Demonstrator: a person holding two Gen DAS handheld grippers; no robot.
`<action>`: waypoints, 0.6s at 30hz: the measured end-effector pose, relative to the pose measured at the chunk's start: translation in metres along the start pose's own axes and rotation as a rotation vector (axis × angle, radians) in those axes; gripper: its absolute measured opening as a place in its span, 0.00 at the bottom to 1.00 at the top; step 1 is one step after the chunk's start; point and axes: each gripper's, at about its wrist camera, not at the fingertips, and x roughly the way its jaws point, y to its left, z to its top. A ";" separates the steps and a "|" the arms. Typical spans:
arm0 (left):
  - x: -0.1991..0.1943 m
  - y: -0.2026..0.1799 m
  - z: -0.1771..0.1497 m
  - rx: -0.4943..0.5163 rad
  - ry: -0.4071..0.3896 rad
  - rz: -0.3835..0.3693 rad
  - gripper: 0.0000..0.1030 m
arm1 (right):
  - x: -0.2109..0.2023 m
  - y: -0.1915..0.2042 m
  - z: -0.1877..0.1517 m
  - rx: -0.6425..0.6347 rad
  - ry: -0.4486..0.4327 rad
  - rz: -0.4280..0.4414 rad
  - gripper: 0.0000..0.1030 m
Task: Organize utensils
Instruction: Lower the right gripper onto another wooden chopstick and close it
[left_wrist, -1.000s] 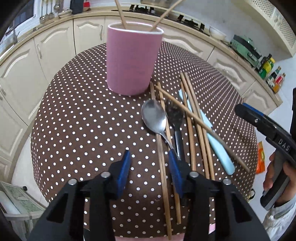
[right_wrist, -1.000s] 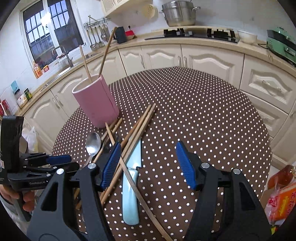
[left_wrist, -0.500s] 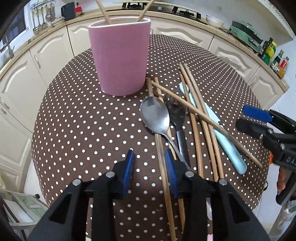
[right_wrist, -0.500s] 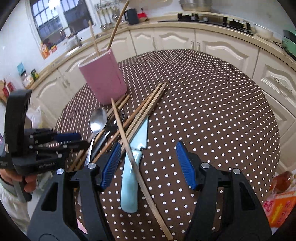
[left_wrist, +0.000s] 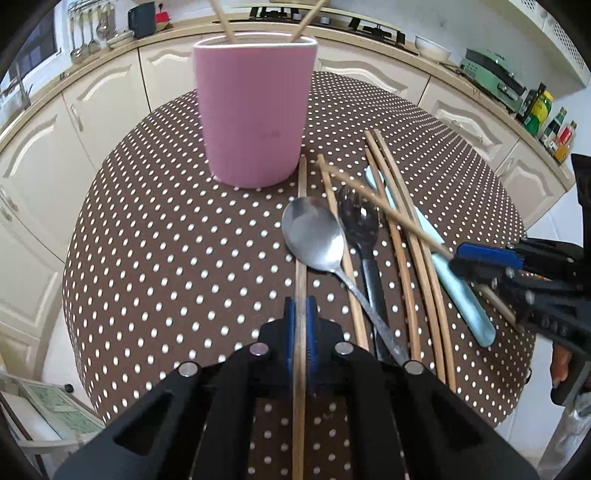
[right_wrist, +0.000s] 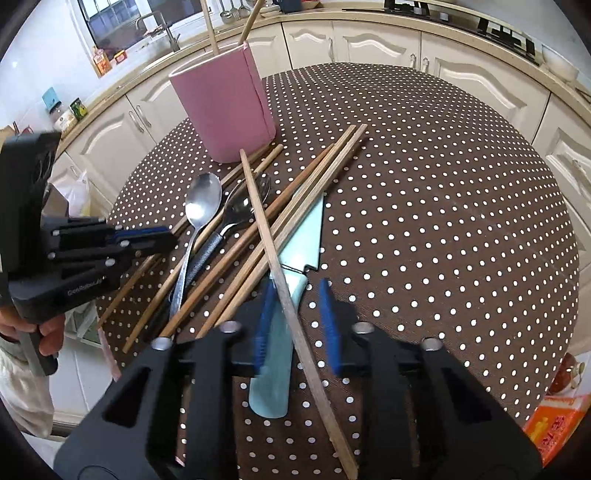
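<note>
A pink holder (left_wrist: 255, 107) with two chopsticks in it stands at the back of the round dotted table (left_wrist: 147, 240); it also shows in the right wrist view (right_wrist: 225, 110). My left gripper (left_wrist: 301, 325) is shut on a wooden chopstick (left_wrist: 301, 229) that lies toward the holder. Beside it lie a steel spoon (left_wrist: 314, 232), a black-handled fork (left_wrist: 360, 225), more chopsticks (left_wrist: 410, 258) and a pale blue knife (left_wrist: 461, 299). My right gripper (right_wrist: 295, 321) is partly open around a crossing chopstick (right_wrist: 269, 243) and the knife handle (right_wrist: 280, 350), not clamped.
Cream kitchen cabinets and a counter (left_wrist: 369, 33) ring the table, with a hob, bottles (left_wrist: 546, 118) and hanging utensils. An orange packet (right_wrist: 554, 424) lies on the floor at the right of the table. The table's right half (right_wrist: 443, 203) holds nothing.
My left gripper has moved right and closed on the leftmost chopstick. My right gripper has moved in low over the crossing chopstick and knife handle and narrowed its jaws.
</note>
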 end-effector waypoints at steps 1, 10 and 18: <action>-0.002 0.001 -0.003 -0.005 -0.001 -0.003 0.06 | -0.001 -0.002 0.000 0.000 0.001 -0.013 0.10; -0.021 0.018 -0.032 -0.070 0.022 0.004 0.06 | -0.003 -0.027 -0.003 0.035 0.037 -0.120 0.08; -0.011 0.031 -0.013 -0.093 0.081 0.013 0.07 | 0.006 -0.029 0.017 0.000 0.162 -0.123 0.08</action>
